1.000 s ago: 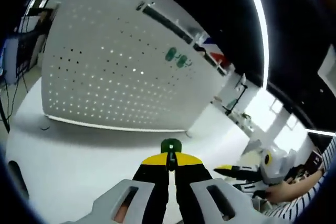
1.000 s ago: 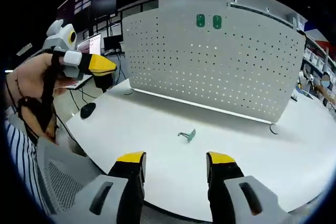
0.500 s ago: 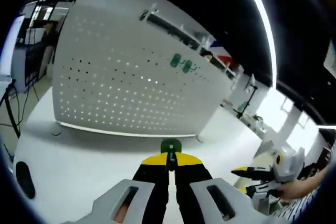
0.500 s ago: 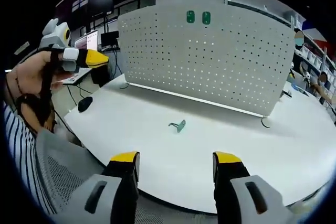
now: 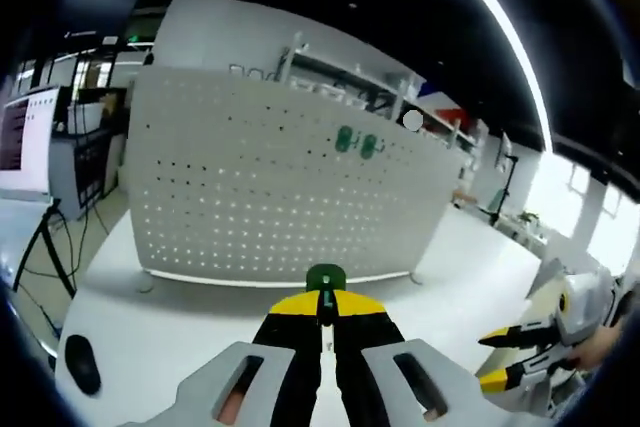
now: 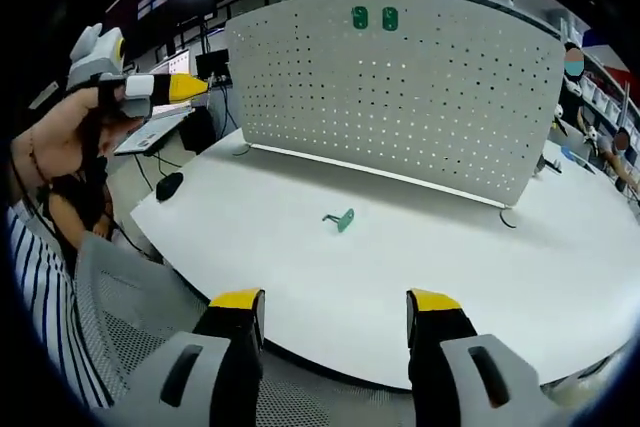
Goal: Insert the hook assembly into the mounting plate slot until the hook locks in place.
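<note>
Gripping a green hook (image 5: 325, 278), left gripper (image 5: 325, 309); right gripper (image 6: 334, 301) wide above table (image 6: 560, 247).

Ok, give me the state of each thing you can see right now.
Left gripper: shut on a green hook.
Right gripper: open, empty.
Loose hook: lying on the table, untouched.
Pegboard: upright, two green hooks mounted near its top.

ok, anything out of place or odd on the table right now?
One green hook lies loose on the white table, apart from the pegboard, where two green hooks hang. The left hand-held gripper is shut on another green hook. Nothing looks spilled or damaged.
</note>
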A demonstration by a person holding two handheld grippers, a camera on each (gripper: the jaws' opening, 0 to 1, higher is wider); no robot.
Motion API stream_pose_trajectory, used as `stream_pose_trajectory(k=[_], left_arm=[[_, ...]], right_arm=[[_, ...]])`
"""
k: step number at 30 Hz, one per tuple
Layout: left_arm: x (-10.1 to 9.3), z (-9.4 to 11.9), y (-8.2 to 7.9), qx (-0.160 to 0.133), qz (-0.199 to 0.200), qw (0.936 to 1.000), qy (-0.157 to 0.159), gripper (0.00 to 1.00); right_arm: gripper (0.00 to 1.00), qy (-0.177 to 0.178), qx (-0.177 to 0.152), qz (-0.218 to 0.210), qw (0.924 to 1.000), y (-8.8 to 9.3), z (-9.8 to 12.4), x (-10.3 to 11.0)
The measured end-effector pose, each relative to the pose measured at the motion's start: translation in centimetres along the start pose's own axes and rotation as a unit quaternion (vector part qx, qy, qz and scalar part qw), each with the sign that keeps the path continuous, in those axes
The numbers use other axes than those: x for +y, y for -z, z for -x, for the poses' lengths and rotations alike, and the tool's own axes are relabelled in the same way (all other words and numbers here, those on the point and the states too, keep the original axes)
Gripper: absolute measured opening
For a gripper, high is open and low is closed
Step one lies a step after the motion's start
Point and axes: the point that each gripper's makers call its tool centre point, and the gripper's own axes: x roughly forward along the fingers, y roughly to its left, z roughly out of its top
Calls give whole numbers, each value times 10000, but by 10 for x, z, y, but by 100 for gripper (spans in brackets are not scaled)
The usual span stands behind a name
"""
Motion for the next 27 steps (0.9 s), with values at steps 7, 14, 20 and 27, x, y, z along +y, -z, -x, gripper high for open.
stream_pose_trajectory(k=[7, 14, 20, 27], left_arm=[[2, -7, -19, -447, -255, 9981, -345, 2], [0, -19, -28, -640, -347, 9962, -481, 2], [-5, -28, -42, -849, -431, 9941, -526, 2], [-3, -41, -62, -1169, -431, 9899, -671, 2]], right_arm=[[53, -68, 33, -34, 10000, 4, 1, -1], [53, -132, 150, -4, 9998, 13, 1, 0], [53, -204, 285, 25, 9994, 22, 0, -2], [53, -242, 278, -17, 9993, 22, 2, -6]])
